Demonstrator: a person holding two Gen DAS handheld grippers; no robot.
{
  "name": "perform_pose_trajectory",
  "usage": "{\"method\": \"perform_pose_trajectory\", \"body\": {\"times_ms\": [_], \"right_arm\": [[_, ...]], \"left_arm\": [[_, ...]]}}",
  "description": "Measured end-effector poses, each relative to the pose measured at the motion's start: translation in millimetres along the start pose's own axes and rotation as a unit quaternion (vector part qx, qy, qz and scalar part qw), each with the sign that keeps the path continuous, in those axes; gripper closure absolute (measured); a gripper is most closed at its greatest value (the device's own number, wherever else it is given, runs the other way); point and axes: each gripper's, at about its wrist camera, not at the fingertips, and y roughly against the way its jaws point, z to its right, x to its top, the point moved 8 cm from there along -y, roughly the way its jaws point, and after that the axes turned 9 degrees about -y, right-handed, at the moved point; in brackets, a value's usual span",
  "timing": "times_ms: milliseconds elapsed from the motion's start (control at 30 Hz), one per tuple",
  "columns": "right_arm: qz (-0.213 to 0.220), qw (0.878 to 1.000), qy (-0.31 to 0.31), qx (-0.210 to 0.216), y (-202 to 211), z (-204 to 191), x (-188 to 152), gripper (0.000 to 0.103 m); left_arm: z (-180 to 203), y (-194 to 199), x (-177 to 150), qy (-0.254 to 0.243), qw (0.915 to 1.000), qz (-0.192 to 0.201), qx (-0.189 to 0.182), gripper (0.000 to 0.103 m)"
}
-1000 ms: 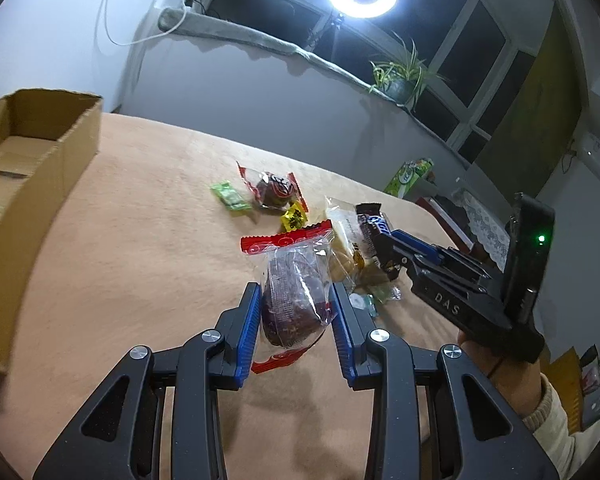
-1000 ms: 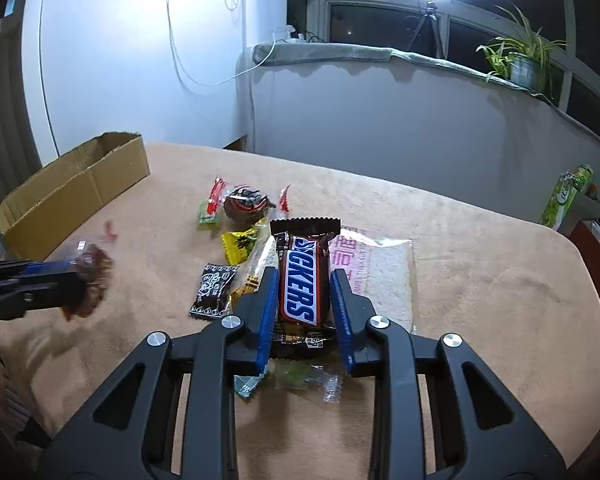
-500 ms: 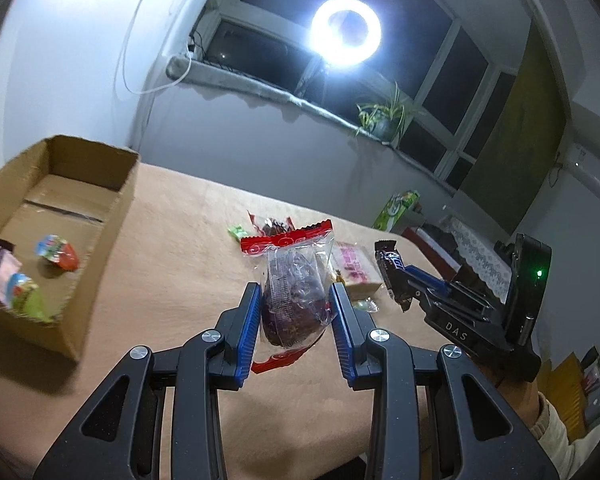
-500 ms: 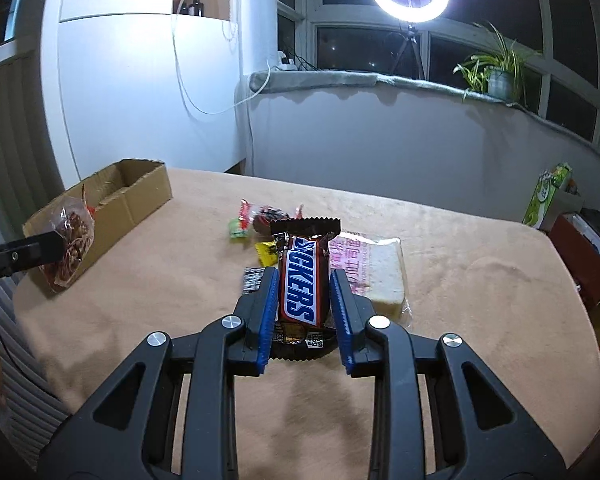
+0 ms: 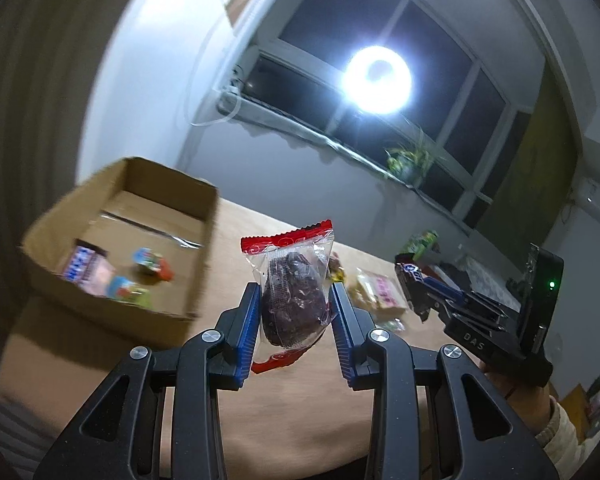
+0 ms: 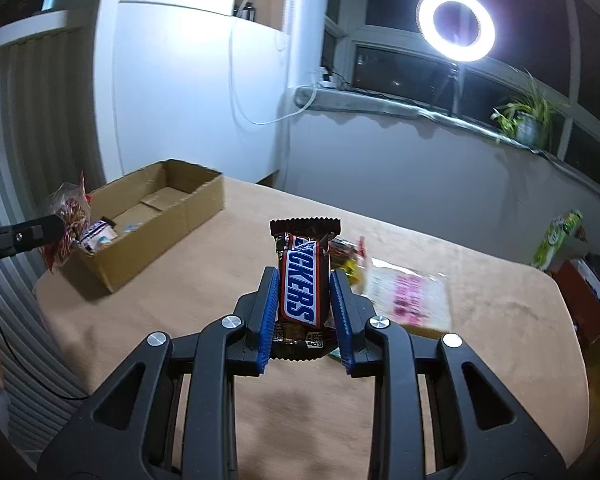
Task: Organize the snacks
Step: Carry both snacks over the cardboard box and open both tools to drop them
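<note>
The left gripper (image 5: 294, 312) pinches a clear crinkly packet (image 5: 290, 292) between its blue ribbed pads, red crimped strips at top and bottom, a dark lumpy cake showing through the film. It hangs in the air just beside the near right corner of the box (image 5: 202, 248). The right gripper (image 6: 304, 308) is clamped on a Snickers bar (image 6: 301, 288), glossy brown wrapper with a zigzag top edge, standing upright between the pads above the table (image 6: 500, 320).

The box is plain corrugated cardboard, open-topped, long and shallow, sitting at the table's left edge. In it lie a flat pink-and-blue pack (image 5: 86, 266) and two small bright round sweets (image 5: 152, 260), blurred, too soft to read.

The table has a soft tan cloth with a felt-like nap and a rounded far-right corner. Near its middle lies a flat square clear pack (image 6: 410, 298) with pink print, with a few small yellow and red wrappers (image 6: 346, 258) just beside it, partly hidden by the bar.

At the table's far right edge a green carton (image 6: 558, 238) stands tilted. A ring light (image 6: 455, 26) glows on a stand by the dark window, and a potted plant (image 6: 528, 120) sits on the sill.
</note>
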Motion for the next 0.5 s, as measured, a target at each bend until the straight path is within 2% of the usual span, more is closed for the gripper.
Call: {"method": "perform_pose_trajectory", "body": {"times_ms": [267,500], "right_arm": [[-0.007,0.999,0.035,0.03,-17.8,-62.7,4.3,0.076],[-0.015,0.995,0.069,0.071,-37.1,-123.3,7.3,0.076]], "left_arm": [[-56.1,24.5,-0.4,0.022,0.9988,0.015,0.04,0.07],[-89.2,24.9,5.4,0.026,0.9976,0.019,0.061,0.07]]}}
